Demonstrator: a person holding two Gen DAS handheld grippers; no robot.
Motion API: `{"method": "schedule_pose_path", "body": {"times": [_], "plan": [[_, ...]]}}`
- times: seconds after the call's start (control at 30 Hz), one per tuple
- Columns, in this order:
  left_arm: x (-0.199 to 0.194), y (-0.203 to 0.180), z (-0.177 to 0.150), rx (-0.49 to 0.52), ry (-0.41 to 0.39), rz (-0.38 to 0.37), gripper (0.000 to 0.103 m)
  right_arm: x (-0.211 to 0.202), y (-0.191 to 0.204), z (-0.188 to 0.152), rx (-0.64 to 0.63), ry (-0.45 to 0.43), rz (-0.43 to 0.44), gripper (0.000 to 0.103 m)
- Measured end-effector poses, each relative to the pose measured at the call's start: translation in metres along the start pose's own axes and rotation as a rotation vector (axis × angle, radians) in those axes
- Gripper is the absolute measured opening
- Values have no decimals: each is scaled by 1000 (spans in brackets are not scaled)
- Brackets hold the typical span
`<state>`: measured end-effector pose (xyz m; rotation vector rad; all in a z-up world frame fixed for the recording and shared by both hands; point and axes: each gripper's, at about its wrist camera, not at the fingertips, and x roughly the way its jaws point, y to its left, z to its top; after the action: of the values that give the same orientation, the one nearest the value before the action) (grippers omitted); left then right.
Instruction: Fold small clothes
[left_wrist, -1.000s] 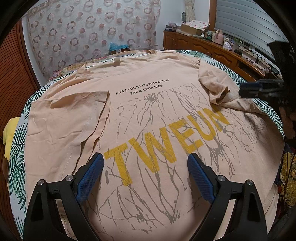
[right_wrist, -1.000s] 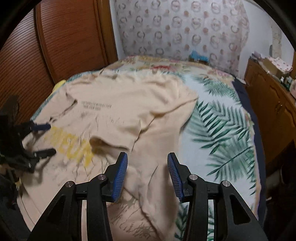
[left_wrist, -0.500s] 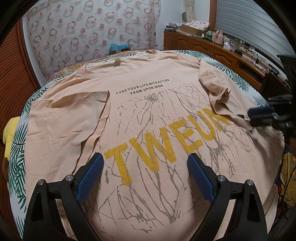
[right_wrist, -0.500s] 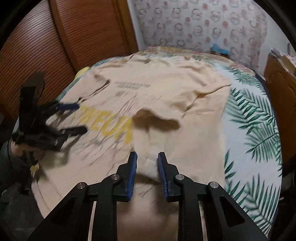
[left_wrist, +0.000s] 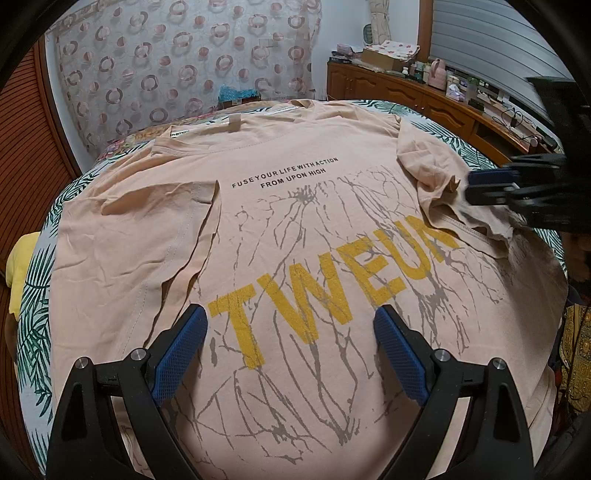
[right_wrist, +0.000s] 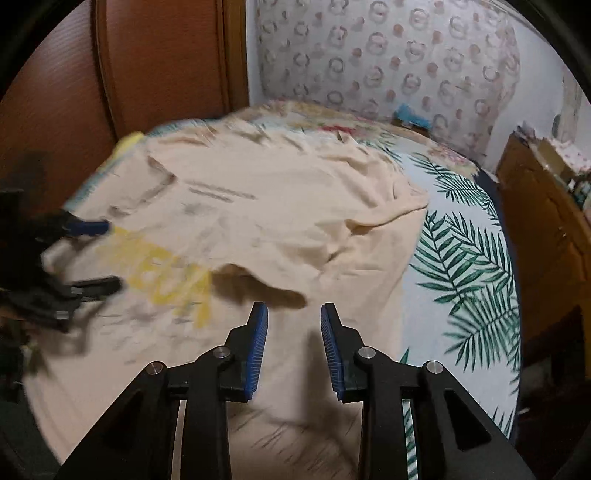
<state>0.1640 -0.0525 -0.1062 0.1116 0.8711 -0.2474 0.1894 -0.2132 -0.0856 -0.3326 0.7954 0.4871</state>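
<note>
The right wrist view is motion-blurred, so the yellow lettering barely reads. The peach cotton T-shirt (left_wrist: 295, 229) lies flat on the palm-leaf bedsheet (right_wrist: 461, 258), collar toward the circle-patterned curtain (left_wrist: 184, 55), hem cut off below. Left gripper (left_wrist: 291, 332) hovers over it, fingers wide. Right gripper (right_wrist: 293, 325) is opening, fingers narrow, above the folded-in sleeve (left_wrist: 436, 177).

Both my grippers angled downward, nothing gripped.
My left gripper (left_wrist: 291, 332) holds its jaws spread wide; my right gripper (right_wrist: 293, 334) is narrower, its jaws opening on empty space.
</note>
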Motion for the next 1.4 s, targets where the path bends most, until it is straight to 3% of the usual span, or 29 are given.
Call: {"method": "schedule_pose_path", "body": {"times": [0.1, 0.13, 0.17, 0.27, 0.43, 0.57, 0.63, 0.7, 0.77, 0.87, 1.17, 1.33, 1.4], "plan": [[0, 0, 0, 0, 0, 0, 93, 22, 13, 15, -43, 28, -34, 30], [0, 0, 0, 0, 0, 0, 93, 27, 17, 21, -55, 23, -33, 27], [0, 0, 0, 0, 0, 0, 93, 31, 20, 27, -64, 16, -28, 15], [0, 0, 0, 0, -1, 0, 93, 37, 30, 52, -82, -30, -9, 9], [0, 0, -1, 0, -1, 0, 93, 38, 45, 87, -77, -118, 59, 9], [0, 0, -1, -1, -1, 0, 93, 39, 42, 90, -37, -144, 74, 9], [0, 0, 0, -1, -2, 0, 93, 39, 36, 83, -24, -142, 60, 16], [0, 1, 0, -1, -2, 0, 93, 39, 31, 77, -17, -139, 54, 35], [0, 1, -1, -1, -2, -1, 93, 38, 26, 70, -6, -131, 40, 38], [0, 1, 0, -3, -2, -1, 93, 37, 11, 60, 21, -112, 1, 53], [-4, 5, 2, -18, -13, -6, 93, 58, -10, 44, 75, -51, -23, 54], [-25, 22, 7, -36, -94, 9, 93, 59, -8, 43, 77, -59, -16, 56], [-37, 34, 12, -44, -136, 26, 93, 58, -6, 42, 71, -58, 3, 63]]}}
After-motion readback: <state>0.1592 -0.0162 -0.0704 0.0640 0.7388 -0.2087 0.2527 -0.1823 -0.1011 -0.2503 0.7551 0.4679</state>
